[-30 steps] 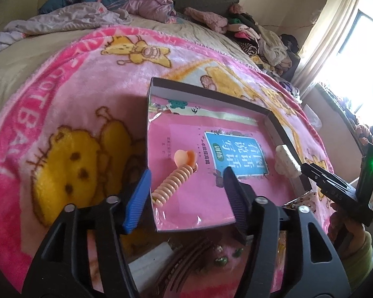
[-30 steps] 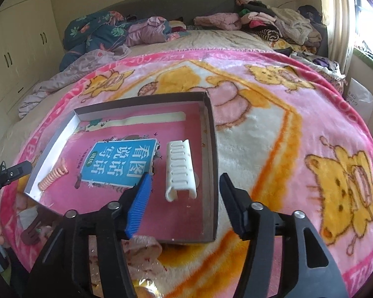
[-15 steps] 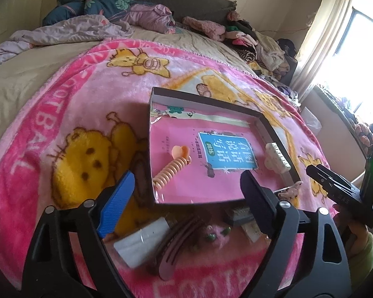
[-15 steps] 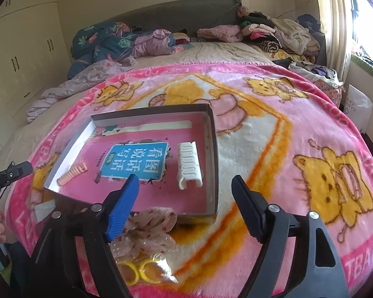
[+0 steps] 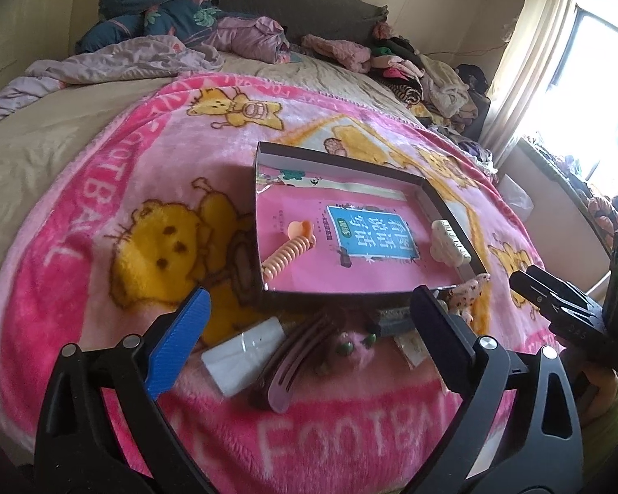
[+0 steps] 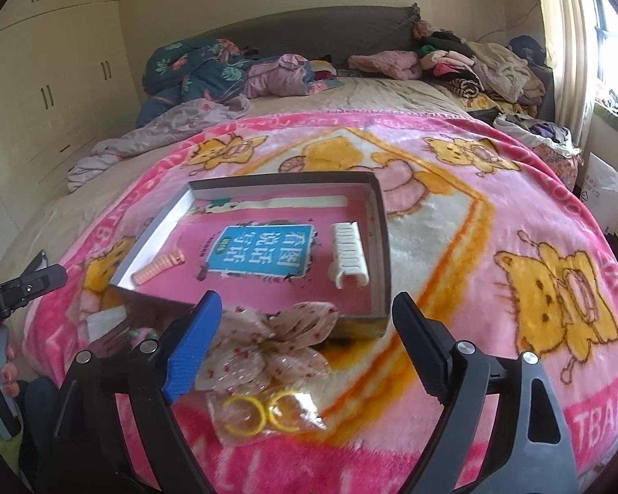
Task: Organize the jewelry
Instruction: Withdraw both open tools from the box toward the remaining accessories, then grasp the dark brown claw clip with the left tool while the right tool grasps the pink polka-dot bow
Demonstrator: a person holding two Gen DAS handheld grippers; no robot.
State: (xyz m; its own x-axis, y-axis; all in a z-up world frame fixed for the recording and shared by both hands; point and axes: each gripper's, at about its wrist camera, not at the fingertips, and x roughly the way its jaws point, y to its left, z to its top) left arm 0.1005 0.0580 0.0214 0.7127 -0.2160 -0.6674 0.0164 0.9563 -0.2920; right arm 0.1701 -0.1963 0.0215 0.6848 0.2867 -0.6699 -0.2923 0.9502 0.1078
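Note:
A shallow box (image 5: 333,292) (image 6: 381,222) lies on the pink blanket, holding an orange spiral hair clip (image 5: 286,253) (image 6: 158,267) and a white claw clip (image 5: 449,243) (image 6: 348,255). In front of it lie a white packet (image 5: 243,348), a dark comb clip (image 5: 286,366), a pink flower clip (image 5: 352,348), a fabric bow (image 6: 268,341) and a bag of yellow rings (image 6: 263,411). My left gripper (image 5: 309,341) is open above the comb clip. My right gripper (image 6: 305,350) is open above the bow.
The pink cartoon blanket (image 5: 103,206) covers a bed. Piles of clothes and bedding (image 6: 226,70) lie at the headboard. A window and curtain (image 5: 556,61) are on the right, wardrobes (image 6: 41,82) on the left.
Both grippers have pulled back from the box toward the bed's near edge. The loose items in front of the box have come into view. Both stay open and empty.

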